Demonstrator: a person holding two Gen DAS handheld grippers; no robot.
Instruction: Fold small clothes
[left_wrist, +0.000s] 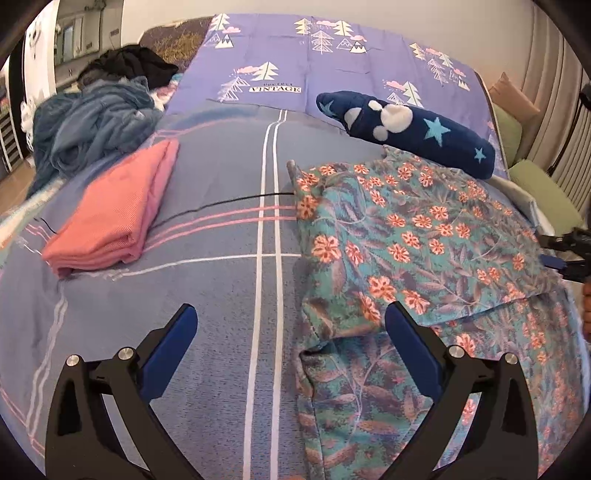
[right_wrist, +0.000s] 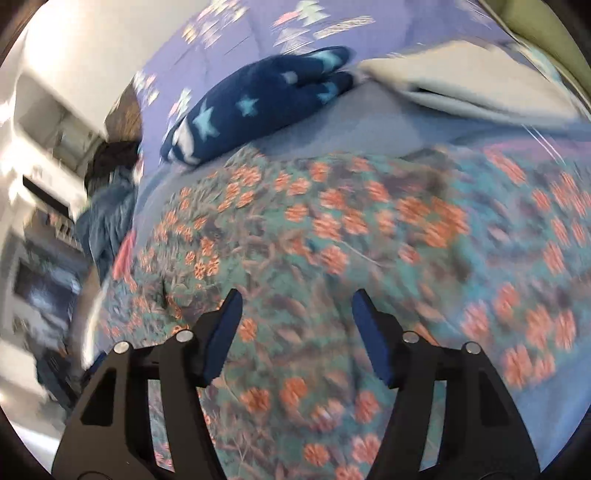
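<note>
A teal garment with orange flowers (left_wrist: 413, 236) lies spread on the right side of the bed, its far part folded over the near part. My left gripper (left_wrist: 291, 319) is open and empty, low over the bedsheet, its right finger at the garment's left edge. My right gripper (right_wrist: 297, 306) is open and empty, just above the same floral garment (right_wrist: 332, 229); that view is blurred. The right gripper also shows at the right edge of the left wrist view (left_wrist: 567, 254). A folded pink garment (left_wrist: 114, 214) lies at the left.
A navy plush roll with stars (left_wrist: 406, 129) lies behind the floral garment. A heap of blue and black clothes (left_wrist: 96, 110) sits at the far left. A thin black cable (left_wrist: 221, 203) runs across the striped sheet (left_wrist: 221, 314). Green cushions (left_wrist: 546, 188) line the right.
</note>
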